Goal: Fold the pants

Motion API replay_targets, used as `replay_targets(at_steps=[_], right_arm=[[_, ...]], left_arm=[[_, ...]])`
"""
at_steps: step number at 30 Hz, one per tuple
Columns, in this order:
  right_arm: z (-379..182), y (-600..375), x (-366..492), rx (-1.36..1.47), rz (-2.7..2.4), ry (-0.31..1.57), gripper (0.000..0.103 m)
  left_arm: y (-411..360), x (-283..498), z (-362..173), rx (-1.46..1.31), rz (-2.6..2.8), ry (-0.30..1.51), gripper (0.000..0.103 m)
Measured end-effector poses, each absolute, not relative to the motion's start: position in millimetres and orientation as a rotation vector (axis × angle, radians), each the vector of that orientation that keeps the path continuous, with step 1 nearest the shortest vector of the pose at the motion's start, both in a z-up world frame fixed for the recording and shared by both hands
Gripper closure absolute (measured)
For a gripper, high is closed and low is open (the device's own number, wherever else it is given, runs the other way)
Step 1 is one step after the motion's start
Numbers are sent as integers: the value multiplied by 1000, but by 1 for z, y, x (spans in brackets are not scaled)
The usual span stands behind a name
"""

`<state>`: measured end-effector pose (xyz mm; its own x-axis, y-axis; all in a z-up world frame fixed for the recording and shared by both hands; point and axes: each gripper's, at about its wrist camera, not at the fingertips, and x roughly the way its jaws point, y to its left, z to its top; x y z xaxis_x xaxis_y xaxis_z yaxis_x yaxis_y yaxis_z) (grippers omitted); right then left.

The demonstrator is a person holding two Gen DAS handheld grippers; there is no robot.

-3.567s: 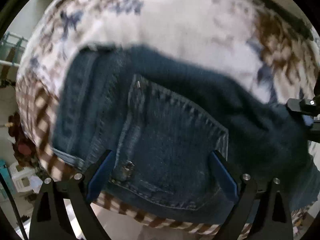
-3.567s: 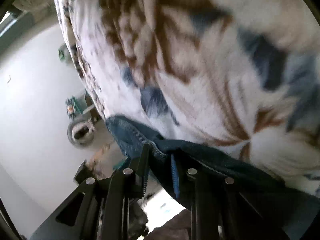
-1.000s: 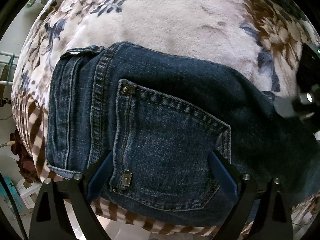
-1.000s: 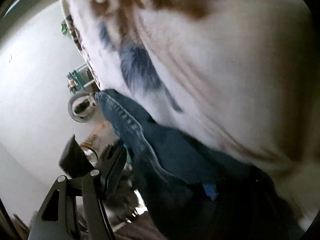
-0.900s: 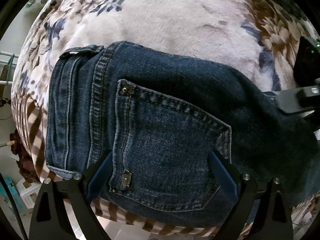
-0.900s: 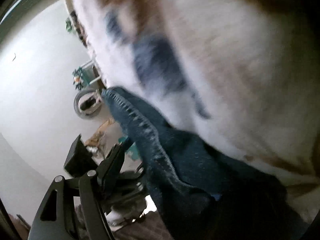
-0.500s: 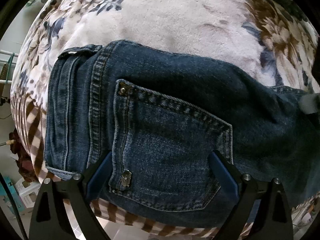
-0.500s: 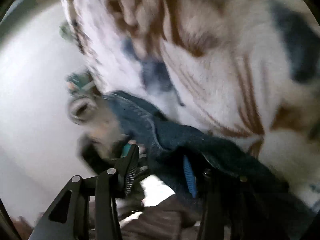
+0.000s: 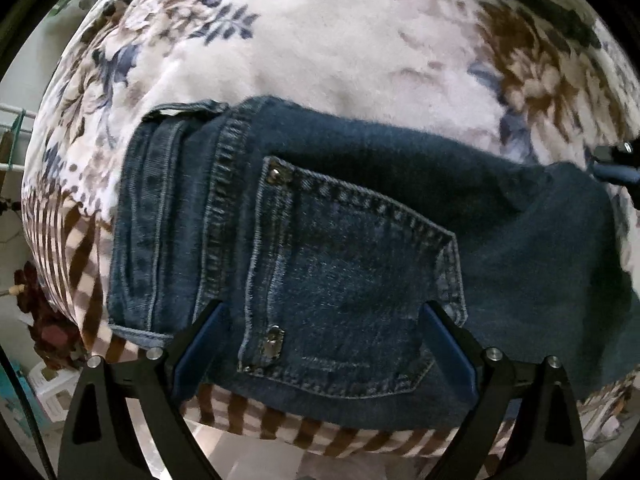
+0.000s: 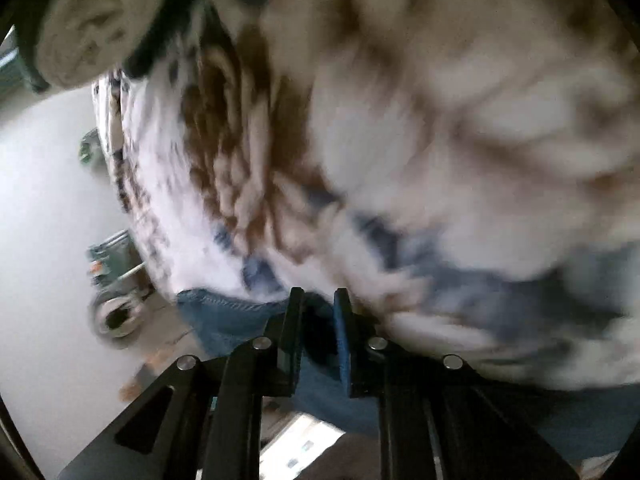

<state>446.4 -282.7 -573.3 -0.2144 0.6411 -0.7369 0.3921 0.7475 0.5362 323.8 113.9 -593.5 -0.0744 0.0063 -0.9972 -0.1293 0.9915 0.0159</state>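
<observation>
Dark blue jeans (image 9: 352,248) lie folded on a floral blanket (image 9: 340,44), back pocket up, waistband at the left. My left gripper (image 9: 322,332) is open, its blue-padded fingers (image 9: 200,344) spread over the pocket at the near edge. My right gripper (image 10: 318,320) is shut on a fold of the jeans (image 10: 224,320); the view is blurred. Its tip also shows at the right edge of the left wrist view (image 9: 616,164), at the far end of the jeans.
The blanket's striped brown border (image 9: 72,264) hangs over the bed edge close to my left gripper. A wire rack (image 9: 12,120) and floor clutter (image 9: 44,384) lie to the left. A round object (image 10: 116,316) stands on the floor past the bed.
My right gripper has gone from open to closed on the denim and is moving fast. The jeans' right end has shifted. My left gripper has stayed open over the pocket.
</observation>
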Motion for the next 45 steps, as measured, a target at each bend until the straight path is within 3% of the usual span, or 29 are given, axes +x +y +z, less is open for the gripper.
replay_targets(at_steps=[3, 7, 9, 11, 14, 16, 19, 27, 29, 30, 32, 37, 44, 45], right_arm=[[-552, -282, 452, 609, 337, 1830, 68], [-561, -253, 430, 367, 489, 1917, 66], [-583, -250, 424, 139, 272, 1906, 61], [-601, -265, 419, 273, 133, 1901, 60], [-583, -272, 411, 336, 59, 1824, 56], [-564, -270, 400, 359, 1, 1770, 41], [-548, -267, 382, 416, -27, 1732, 32], [-551, -198, 342, 482, 0, 1732, 32], [-552, -185, 338, 476, 8, 1737, 32], [-555, -182, 336, 466, 11, 1733, 32], [-558, -171, 334, 443, 18, 1725, 32], [-565, -173, 335, 444, -8, 1731, 32], [-550, -241, 308, 672, -1, 1581, 31], [-546, -258, 298, 720, 8, 1545, 30]], left_arm=[[118, 328, -584, -126, 114, 1619, 6], [122, 336, -579, -137, 124, 1597, 6], [124, 339, -581, -125, 127, 1598, 6], [128, 340, -582, -121, 137, 1602, 6], [144, 332, -576, -160, 178, 1588, 6], [169, 319, -568, -209, 216, 1571, 6], [213, 299, -564, -338, 324, 1562, 6], [304, 259, -613, -762, 439, 1571, 9], [311, 257, -627, -882, 423, 1522, 33], [311, 259, -628, -900, 400, 1499, 64], [303, 266, -621, -804, 395, 1485, 70], [313, 271, -640, -737, 402, 1527, 68], [258, 296, -566, -319, 435, 1521, 59], [238, 300, -556, -267, 412, 1503, 53]])
